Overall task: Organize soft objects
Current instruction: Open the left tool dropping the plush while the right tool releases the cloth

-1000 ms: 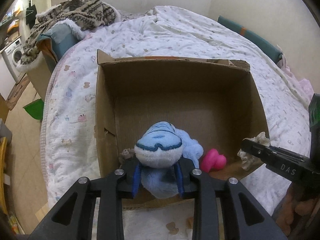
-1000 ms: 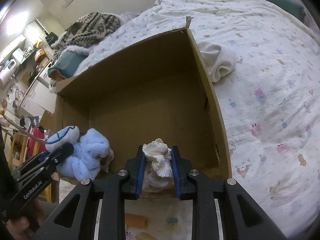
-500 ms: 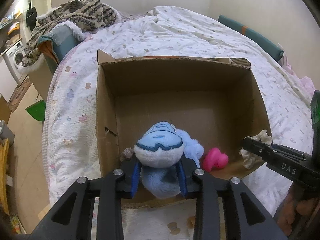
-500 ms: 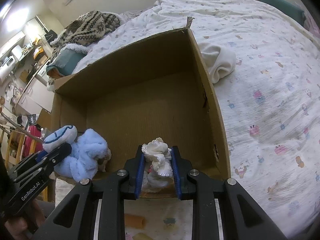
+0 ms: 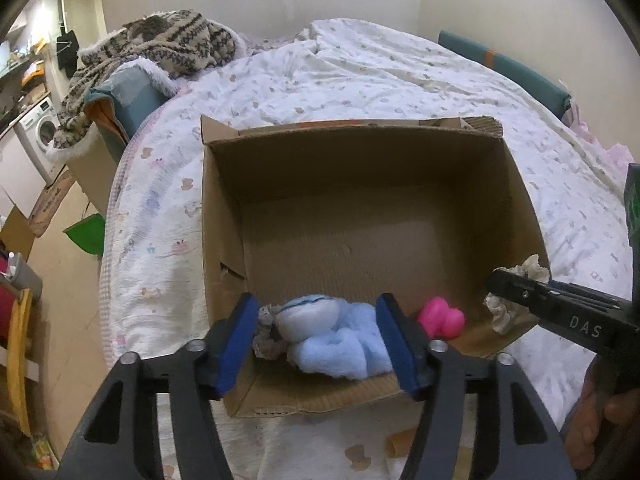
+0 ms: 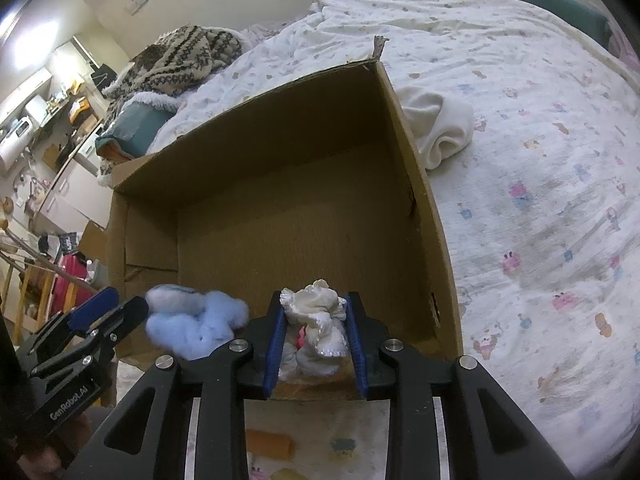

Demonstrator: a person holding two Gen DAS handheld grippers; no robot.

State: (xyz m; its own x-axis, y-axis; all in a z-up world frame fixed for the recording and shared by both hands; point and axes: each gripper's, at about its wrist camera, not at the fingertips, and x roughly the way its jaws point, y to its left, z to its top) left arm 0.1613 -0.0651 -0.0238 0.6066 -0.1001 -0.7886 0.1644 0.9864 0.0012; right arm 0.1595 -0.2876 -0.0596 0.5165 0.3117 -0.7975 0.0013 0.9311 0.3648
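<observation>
An open cardboard box [image 5: 352, 126] [image 6: 280, 160] stands on the bed. My left gripper [image 5: 316, 344] [image 6: 108, 312] hangs over the box's near wall, its jaws opening wide. A light blue plush toy [image 5: 332, 344] [image 6: 192, 324] lies low in the box between the blue pads, free of them. Beside it sit a small grey fuzzy thing [image 5: 266, 332] and a pink toy [image 5: 442, 318]. At the box's right front corner my right gripper [image 6: 316, 340] [image 5: 516, 292] has its jaws opening, but the pads still press a white frilly cloth [image 6: 316, 320] [image 5: 528, 268].
The bed's printed white quilt [image 6: 540, 240] surrounds the box. A cream cloth [image 6: 436, 128] lies by the box's right wall. A patterned knit blanket [image 5: 160, 44] is heaped at the bed's far left. The floor and furniture lie beyond the bed's left edge.
My left gripper's jaws have spread apart and the blue plush has dropped from them into the box. The right gripper's jaws have widened a little around the white cloth.
</observation>
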